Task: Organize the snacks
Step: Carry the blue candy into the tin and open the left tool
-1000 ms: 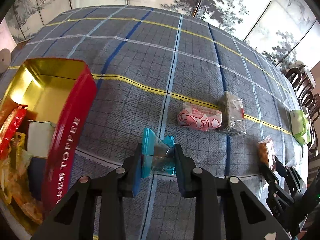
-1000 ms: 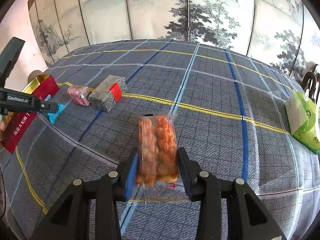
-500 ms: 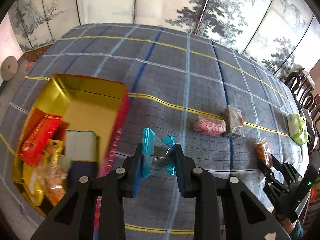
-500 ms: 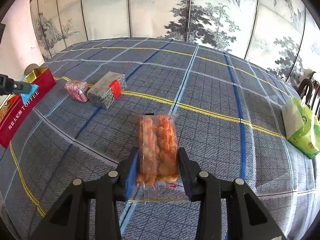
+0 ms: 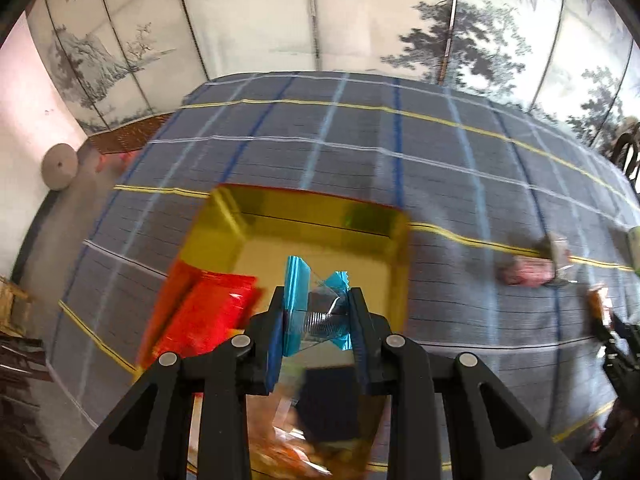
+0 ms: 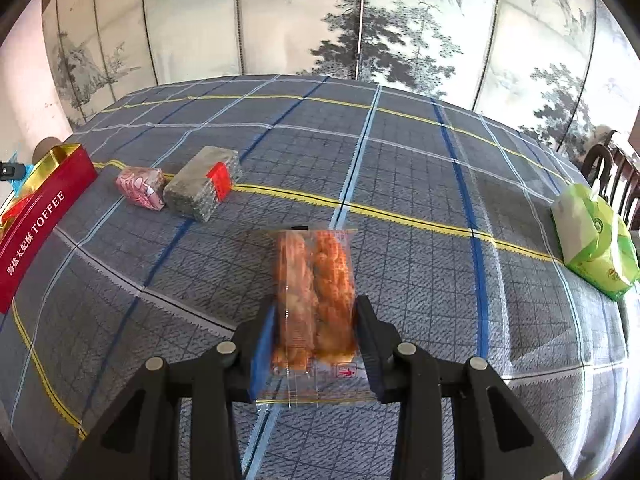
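My left gripper [image 5: 316, 320] is shut on a blue-edged clear candy wrapper [image 5: 316, 308] and holds it above the open red toffee tin [image 5: 320, 216] with its gold inside. A red packet [image 5: 212, 316] and other snacks lie in the tin. My right gripper [image 6: 314, 336] is shut on a clear packet of orange twisted pastry [image 6: 314, 292], held above the tablecloth. The tin shows at the far left in the right wrist view [image 6: 40, 208]. A pink wrapped snack [image 6: 140, 186] and a grey block with a red label [image 6: 202, 186] lie on the cloth beside the tin.
A green tissue pack [image 6: 596, 240] lies at the table's right edge, near a dark wooden chair [image 6: 612, 172]. The round table carries a grey-blue checked cloth [image 6: 400, 160]. A painted folding screen [image 6: 360, 20] stands behind it. The right gripper shows at the right edge of the left wrist view [image 5: 616, 344].
My left gripper has carried the blue candy to the left, from beside the tin to above its open inside. The right gripper with the pastry packet has hardly moved.
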Demonstrator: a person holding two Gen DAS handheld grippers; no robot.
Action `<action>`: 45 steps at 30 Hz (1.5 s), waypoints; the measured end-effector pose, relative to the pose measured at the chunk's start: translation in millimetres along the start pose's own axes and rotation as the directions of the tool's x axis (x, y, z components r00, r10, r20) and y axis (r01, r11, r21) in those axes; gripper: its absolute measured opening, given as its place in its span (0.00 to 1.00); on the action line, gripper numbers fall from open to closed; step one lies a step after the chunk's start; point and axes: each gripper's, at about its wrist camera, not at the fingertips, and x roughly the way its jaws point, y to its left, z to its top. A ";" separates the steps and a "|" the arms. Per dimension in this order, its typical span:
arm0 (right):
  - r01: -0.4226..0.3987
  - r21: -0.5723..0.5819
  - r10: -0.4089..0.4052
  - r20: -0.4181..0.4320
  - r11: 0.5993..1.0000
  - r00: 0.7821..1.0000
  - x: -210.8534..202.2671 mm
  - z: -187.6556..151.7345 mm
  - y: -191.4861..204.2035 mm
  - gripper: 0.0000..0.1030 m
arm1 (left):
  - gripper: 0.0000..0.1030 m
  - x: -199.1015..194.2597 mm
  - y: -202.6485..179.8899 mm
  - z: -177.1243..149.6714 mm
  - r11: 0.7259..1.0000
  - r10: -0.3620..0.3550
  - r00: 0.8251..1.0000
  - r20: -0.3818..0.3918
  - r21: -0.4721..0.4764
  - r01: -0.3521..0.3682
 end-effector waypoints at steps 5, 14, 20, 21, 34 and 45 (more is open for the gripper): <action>0.014 0.017 -0.014 0.002 1.000 1.000 -0.2 -0.2 1.7 0.38 | 0.25 21.0 23.1 5.0 1.000 0.031 0.999 -0.021 0.003 -0.031; 0.014 0.015 -0.014 0.002 1.000 1.000 0.1 0.6 2.4 0.38 | 0.25 50.1 35.7 0.2 0.999 0.037 0.996 -0.077 0.024 -0.035; 0.016 0.013 -0.016 0.002 1.000 1.000 0.3 0.8 3.4 0.38 | 0.31 54.7 39.3 0.2 0.999 0.032 0.997 -0.068 0.043 -0.029; 0.016 0.013 -0.016 0.002 1.000 1.000 0.1 0.7 3.3 0.38 | 0.32 53.8 39.3 0.3 0.998 0.032 0.997 -0.065 0.050 -0.028; 0.019 0.011 -0.020 0.002 1.000 1.000 -0.1 1.6 4.4 0.38 | 0.55 21.1 39.5 -7.9 0.997 0.069 0.997 0.028 0.041 -0.071; 0.062 0.039 -0.061 -0.033 0.997 0.998 0.1 8.0 6.1 0.37 | 0.62 -15.5 33.6 -23.0 0.993 0.091 0.990 0.112 0.063 -0.099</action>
